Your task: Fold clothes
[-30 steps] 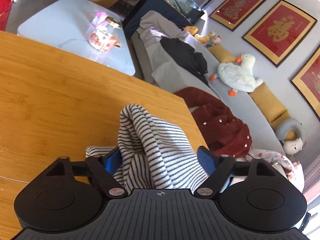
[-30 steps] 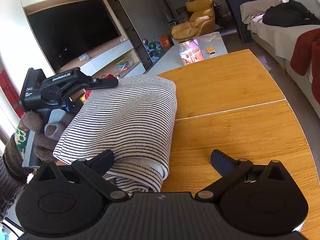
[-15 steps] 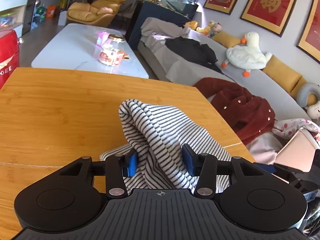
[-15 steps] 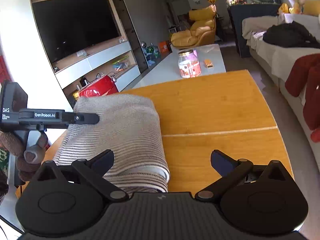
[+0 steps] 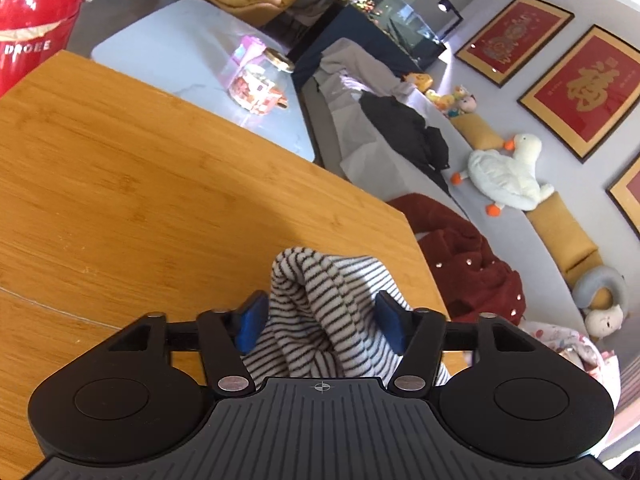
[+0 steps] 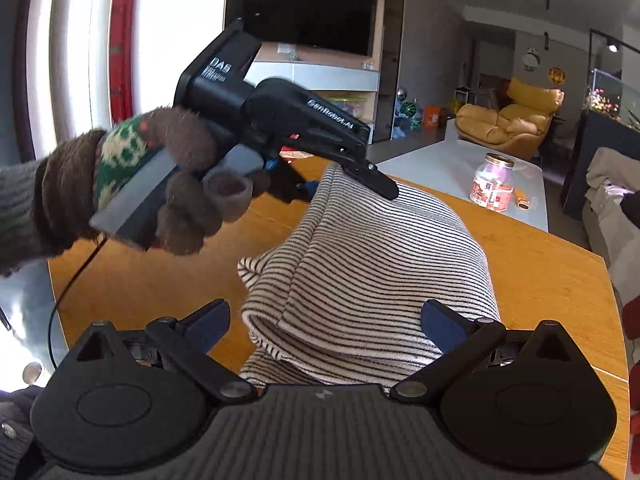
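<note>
On the wooden table [image 6: 540, 272] lies the folded black-and-white striped knit garment [image 6: 372, 264], its far end pinched in the left gripper [image 5: 318, 322], its near end between the spread fingers of the right gripper [image 6: 326, 322].

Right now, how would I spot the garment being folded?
Find the wooden table. On it lies a striped garment, bunched into a thick roll, with the left tongs at its far end. It is the only black-and-white striped cloth there.
</note>
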`<state>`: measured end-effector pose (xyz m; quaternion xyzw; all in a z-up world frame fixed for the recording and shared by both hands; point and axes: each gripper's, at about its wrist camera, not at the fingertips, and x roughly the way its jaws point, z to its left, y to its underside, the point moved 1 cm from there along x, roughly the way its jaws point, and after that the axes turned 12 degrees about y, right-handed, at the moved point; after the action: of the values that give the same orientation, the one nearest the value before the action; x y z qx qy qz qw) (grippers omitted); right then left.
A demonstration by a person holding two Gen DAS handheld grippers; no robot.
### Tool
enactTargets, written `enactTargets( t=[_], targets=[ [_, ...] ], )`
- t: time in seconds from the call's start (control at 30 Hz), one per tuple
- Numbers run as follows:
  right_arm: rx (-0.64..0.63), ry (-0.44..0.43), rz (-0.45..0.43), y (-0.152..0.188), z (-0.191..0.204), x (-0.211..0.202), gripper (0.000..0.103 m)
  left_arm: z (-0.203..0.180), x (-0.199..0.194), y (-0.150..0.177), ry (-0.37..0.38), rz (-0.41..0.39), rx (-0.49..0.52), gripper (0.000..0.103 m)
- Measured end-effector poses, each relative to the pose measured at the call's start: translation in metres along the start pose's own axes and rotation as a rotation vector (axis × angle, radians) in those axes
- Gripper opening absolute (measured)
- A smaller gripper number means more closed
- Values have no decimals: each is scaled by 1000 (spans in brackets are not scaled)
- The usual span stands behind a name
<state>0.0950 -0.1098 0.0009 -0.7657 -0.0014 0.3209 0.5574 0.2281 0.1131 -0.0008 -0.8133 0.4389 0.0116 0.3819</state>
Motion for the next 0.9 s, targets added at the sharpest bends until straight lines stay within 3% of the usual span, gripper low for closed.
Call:
enactTargets(
  t=[0.07,0.13,0.2,0.27,0.33,0.37,0.47,0.5,0.57,0.7,0.77,0.87,0.9],
  targets=[
    [5,8,-8,-1,-4,-3,102,-7,-4,-6,29,-15,10,27],
    [53,-1,-14,-5,-14,-7,102,-18,-15,-7,60,-34,41,27],
    [103,-37,-29,-9,-21,-12,102,-21,-19,-1,20,-21,88,27],
    [152,-77,-50,-14,-28,-16,102,-13,-15,11,-83,12,138,28],
    [188,-94,-66,-17,-29,-15,102,5,-10,22,-135,40,131,32],
    [200,-92,-67,-18,-30,-13,101,13,-12,25,-125,30,120,34],
    [170,-61,24,-12,-23,8,76,27,-19,25,-99,-1,66,41],
    [154,-57,65,-6,-20,17,77,29,-22,23,-104,-9,49,43],
    [132,-43,63,2,-14,19,77,25,-32,19,-132,-21,52,45],
    [129,-27,48,7,-8,12,78,-10,-62,16,-184,-105,157,44],
    [128,-22,45,8,-7,10,79,-31,-72,14,-157,-148,208,46],
    [129,-19,52,5,-7,5,80,-51,-65,13,-52,-129,235,59],
    [141,-21,53,3,-10,2,83,-52,-55,15,-50,-99,234,60]
  ],
)
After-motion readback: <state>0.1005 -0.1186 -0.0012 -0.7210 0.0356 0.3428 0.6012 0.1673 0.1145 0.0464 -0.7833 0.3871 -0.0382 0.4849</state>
